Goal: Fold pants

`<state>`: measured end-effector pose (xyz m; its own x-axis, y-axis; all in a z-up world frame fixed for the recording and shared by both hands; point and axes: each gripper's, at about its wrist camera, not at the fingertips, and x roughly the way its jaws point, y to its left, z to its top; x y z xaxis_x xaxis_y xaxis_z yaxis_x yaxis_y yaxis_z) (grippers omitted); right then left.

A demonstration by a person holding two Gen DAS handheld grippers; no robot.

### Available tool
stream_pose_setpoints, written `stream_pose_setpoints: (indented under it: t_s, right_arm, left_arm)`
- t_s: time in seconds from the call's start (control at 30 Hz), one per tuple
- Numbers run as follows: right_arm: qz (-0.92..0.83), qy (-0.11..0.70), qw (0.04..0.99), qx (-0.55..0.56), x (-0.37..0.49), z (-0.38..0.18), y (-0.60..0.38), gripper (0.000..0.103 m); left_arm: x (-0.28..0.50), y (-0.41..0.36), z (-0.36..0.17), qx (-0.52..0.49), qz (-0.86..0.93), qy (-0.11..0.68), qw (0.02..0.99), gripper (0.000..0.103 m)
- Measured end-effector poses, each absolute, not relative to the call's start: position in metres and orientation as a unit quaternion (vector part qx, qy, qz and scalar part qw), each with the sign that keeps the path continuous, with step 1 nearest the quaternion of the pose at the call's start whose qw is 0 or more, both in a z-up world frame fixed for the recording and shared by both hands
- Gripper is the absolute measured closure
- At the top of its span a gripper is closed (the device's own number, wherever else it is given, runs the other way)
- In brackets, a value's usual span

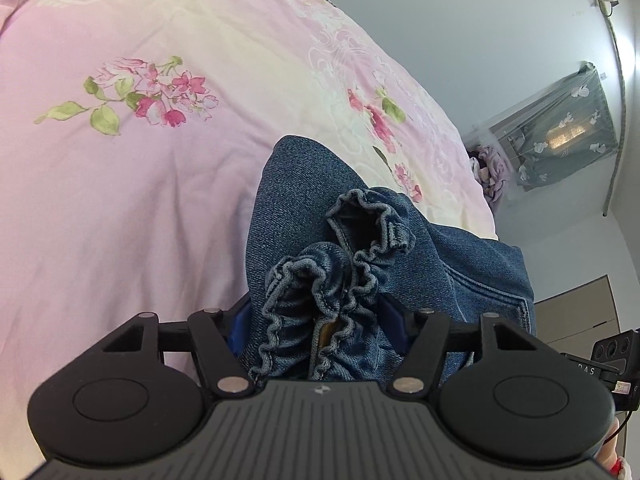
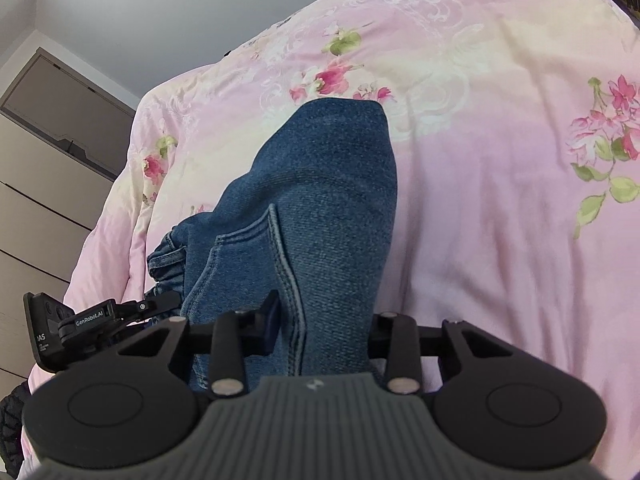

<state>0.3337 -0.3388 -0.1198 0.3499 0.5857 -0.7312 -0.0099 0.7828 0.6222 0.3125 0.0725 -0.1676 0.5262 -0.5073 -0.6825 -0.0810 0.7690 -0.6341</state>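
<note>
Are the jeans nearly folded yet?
Partly. The jeans already look doubled over on the pink quilt. The left hand-held gripper pinches the ruffled cuffs; the right hand-held gripper pinches the pocket end. Laying them flat and smoothing remains.

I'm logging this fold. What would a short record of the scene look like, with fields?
item: blue denim pants
surface: pink floral bedspread
left tool: shut on the bunched elastic cuffs
right tool: shut on pants fabric beside a stitched pocket
pants state: far end lying on the bedspread, near ends gripped
background: gray patterned curtain, wooden cabinet
</note>
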Motion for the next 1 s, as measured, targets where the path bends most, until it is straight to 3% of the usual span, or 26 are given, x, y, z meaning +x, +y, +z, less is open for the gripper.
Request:
stream_pose_setpoints:
  t_s: [0.6,1.0]
  right_arm:
    - [0.27,0.533,0.75,0.283,0.3,-0.092,-0.219,0.071]
    - [0.305,0.558,0.696,0.334,0.321,-0.124,-0.081,0.071]
  left_arm:
    - [0.25,0.189,-0.121,-0.309,-0.071,0.446,0.837,0.031]
    - [0.269,0.307,-0.105,-0.266,-0.02,0.474,0.839,0.03]
